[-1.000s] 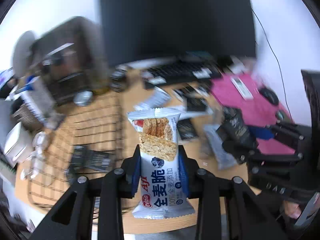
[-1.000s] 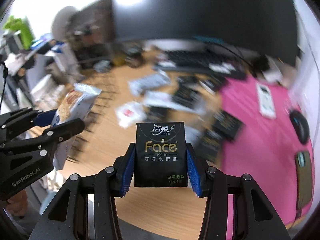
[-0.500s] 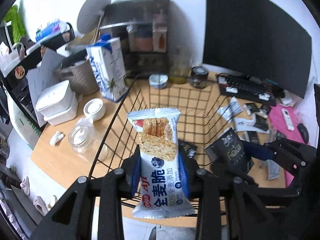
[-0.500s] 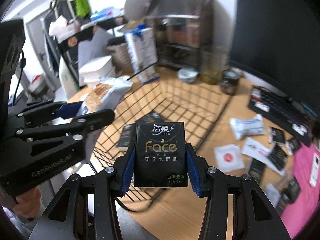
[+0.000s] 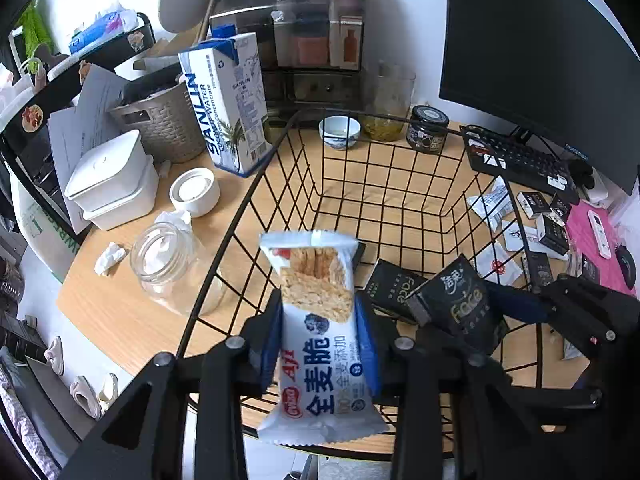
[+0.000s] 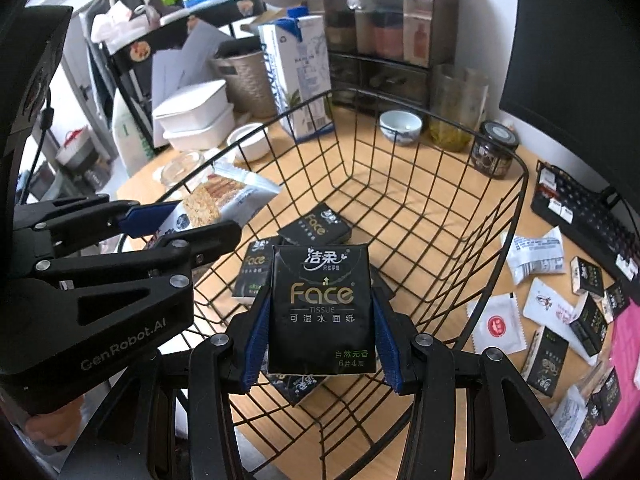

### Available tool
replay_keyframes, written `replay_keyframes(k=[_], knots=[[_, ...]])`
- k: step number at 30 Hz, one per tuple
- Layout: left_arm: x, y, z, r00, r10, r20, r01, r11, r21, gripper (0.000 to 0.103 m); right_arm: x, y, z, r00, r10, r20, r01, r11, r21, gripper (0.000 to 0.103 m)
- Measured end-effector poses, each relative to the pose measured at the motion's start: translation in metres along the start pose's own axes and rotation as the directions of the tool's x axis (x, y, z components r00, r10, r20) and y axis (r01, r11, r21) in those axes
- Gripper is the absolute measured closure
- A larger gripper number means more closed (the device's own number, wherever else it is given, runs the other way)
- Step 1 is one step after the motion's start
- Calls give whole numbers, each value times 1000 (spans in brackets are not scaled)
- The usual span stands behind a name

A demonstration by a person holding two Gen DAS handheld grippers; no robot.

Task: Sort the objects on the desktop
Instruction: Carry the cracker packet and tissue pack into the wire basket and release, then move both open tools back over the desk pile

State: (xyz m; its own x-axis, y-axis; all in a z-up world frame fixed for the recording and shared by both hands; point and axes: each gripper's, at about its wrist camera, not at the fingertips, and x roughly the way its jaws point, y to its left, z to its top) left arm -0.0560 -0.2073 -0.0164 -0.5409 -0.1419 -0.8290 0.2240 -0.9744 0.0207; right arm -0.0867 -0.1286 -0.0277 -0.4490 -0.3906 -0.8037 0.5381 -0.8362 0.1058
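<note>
My left gripper (image 5: pixel 320 336) is shut on a white-and-blue cracker snack packet (image 5: pixel 320 332), held above the near left rim of the black wire basket (image 5: pixel 400 168). My right gripper (image 6: pixel 320 320) is shut on a black Face tissue pack (image 6: pixel 322 308), held over the basket's near side. Each gripper shows in the other's view: the left one (image 6: pixel 188 216) with its packet (image 6: pixel 216 200), the right one with its pack (image 5: pixel 460 304). Black tissue packs (image 6: pixel 316 228) lie on the basket (image 6: pixel 516 184) floor.
More black tissue packs (image 6: pixel 548 356) and white sachets (image 6: pixel 496 324) lie on the wooden desk right of the basket, by a keyboard (image 5: pixel 516 160) and pink mat (image 5: pixel 596 248). A carton (image 5: pixel 228 100), glass jar (image 5: pixel 168 264), white boxes (image 5: pixel 112 180), bowl (image 5: pixel 339 130) and dark jar (image 5: pixel 428 128) surround the basket.
Both grippers swung left from the scattered items near the keyboard to over the wire basket, each still holding its item, and have come in closer over the basket's near side.
</note>
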Motion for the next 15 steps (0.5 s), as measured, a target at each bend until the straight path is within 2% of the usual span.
replay_keyframes(k=[2, 4, 5, 7, 15], knots=[[-2, 0, 0, 1000, -5, 4, 5, 1000, -3, 55, 0, -1, 0, 1000, 6, -1, -6, 1000, 4, 56], [-4, -1, 0, 1000, 10, 17, -10, 1000, 3, 39, -1, -1, 0, 1000, 6, 1, -6, 1000, 7, 55], [-5, -2, 0, 999, 20, 25, -21, 1000, 8, 37, -2, -1, 0, 1000, 5, 3, -5, 1000, 9, 55], [-10, -2, 0, 998, 40, 46, -41, 999, 11, 33, -5, -1, -1, 1000, 5, 11, -5, 1000, 7, 55], [-20, -3, 0, 998, 16, 60, -17, 1000, 16, 32, -23, -3, -5, 999, -4, 40, 3, 1000, 21, 55]])
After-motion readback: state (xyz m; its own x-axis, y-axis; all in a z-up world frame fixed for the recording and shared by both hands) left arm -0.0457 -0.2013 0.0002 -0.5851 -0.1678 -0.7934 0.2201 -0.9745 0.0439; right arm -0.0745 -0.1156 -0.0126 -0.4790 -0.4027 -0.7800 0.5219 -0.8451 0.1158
